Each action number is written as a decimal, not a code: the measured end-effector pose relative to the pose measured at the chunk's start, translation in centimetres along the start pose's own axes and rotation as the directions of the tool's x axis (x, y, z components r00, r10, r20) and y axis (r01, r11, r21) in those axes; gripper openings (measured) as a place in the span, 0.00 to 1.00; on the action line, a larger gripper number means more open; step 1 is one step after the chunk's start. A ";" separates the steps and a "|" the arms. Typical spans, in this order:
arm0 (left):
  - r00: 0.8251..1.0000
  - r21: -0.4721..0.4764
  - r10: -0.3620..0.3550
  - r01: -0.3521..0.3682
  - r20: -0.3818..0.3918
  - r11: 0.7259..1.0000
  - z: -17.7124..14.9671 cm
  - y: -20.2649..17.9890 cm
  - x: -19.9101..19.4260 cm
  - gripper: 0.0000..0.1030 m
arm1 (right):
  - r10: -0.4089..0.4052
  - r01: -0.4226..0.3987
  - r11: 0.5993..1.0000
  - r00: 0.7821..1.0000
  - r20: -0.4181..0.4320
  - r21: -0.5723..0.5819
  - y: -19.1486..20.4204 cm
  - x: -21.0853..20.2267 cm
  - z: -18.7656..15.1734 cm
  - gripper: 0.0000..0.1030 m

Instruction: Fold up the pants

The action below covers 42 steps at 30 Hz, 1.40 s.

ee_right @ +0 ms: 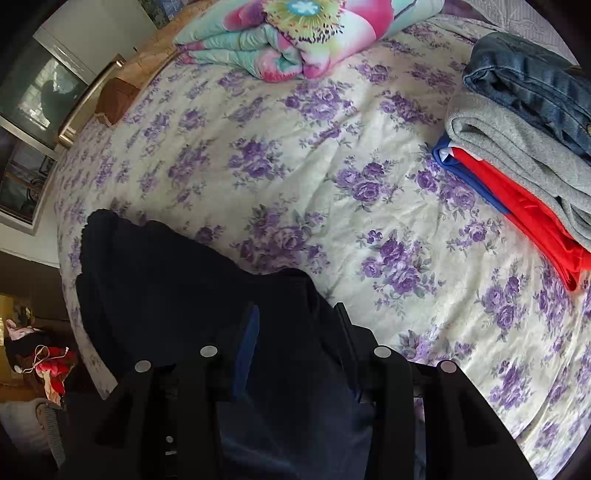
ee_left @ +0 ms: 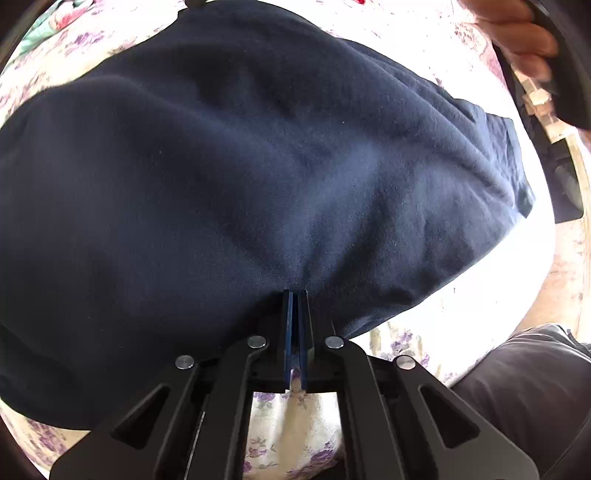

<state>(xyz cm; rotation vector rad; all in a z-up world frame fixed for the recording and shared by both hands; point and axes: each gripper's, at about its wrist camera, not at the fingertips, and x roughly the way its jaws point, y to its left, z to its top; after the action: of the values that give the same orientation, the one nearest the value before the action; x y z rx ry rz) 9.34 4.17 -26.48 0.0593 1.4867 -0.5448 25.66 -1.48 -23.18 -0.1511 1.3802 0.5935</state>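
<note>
Because the pants [ee_left: 240, 166] are a soft, dark navy knit, they drape and bunch freely and offer no stiffness to push against; treat them as light, limp and non-fragile. They lie spread on the bed [ee_right: 332, 177], over its floral cover, near the edge closest to the person. The left gripper [ee_left: 294, 295] is clamped on a pinch of the fabric at the near hem of the spread, and the cloth puckers toward its tips. The right gripper [ee_right: 295, 314] stands with its jaws apart; dark cloth lies between and beneath them, but the pads do not appear to press on it. A stack of folded clothes [ee_right: 524, 147] occupies the far right side of the bed, and a folded quilt [ee_right: 295, 33] lies at the far edge.

Handling judgement: grip at a seam, waistband or doubled edge, where several layers resist slipping. A single-layer pinch is likely to stretch and let the rest sag.
</note>
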 end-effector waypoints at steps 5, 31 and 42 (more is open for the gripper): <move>0.999 -0.026 -0.055 0.055 0.000 0.998 -0.5 2.5 -0.5 0.02 | 0.127 -0.123 0.991 0.990 -0.068 0.048 -1.0 1.6 0.4 0.02; 0.996 0.090 0.064 -0.069 0.057 0.994 12.8 2.6 -4.0 0.02 | -0.047 -0.004 0.945 0.988 0.148 0.327 -7.7 -9.0 -18.0 0.02; 0.995 0.068 0.087 -0.084 -0.038 0.994 17.0 5.0 -0.2 0.03 | 0.001 -0.063 0.796 0.995 0.104 0.602 -8.1 -1.4 -28.9 0.00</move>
<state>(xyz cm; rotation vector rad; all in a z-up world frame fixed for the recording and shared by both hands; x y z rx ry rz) 26.98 2.45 -25.99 0.1862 1.4986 -0.5256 4.10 -21.39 -29.71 0.4198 1.4144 0.1557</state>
